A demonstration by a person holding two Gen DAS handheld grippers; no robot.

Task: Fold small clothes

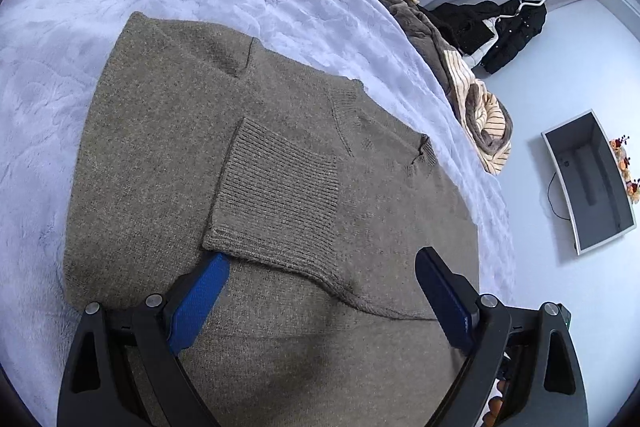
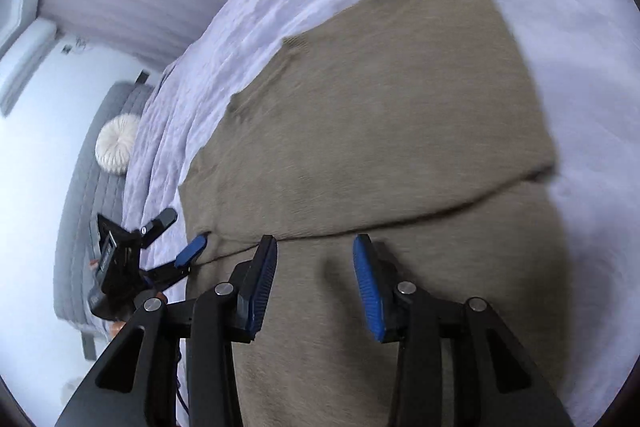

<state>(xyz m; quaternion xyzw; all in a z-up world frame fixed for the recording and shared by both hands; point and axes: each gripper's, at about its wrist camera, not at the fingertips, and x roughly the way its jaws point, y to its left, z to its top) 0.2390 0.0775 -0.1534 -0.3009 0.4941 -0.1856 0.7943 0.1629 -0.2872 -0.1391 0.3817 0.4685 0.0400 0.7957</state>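
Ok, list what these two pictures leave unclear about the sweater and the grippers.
- Near hem of the grey-brown knitted sweater: cut off by the bottom edge in both wrist views.
- Left hand-held gripper: its blue left pad tip is under the ribbed cuff; contact unclear.
- Sweater's knit texture: motion-blurred in the right wrist view.
- Right hand-held gripper: jaws apart; whether the tips touch the fabric cannot be told.
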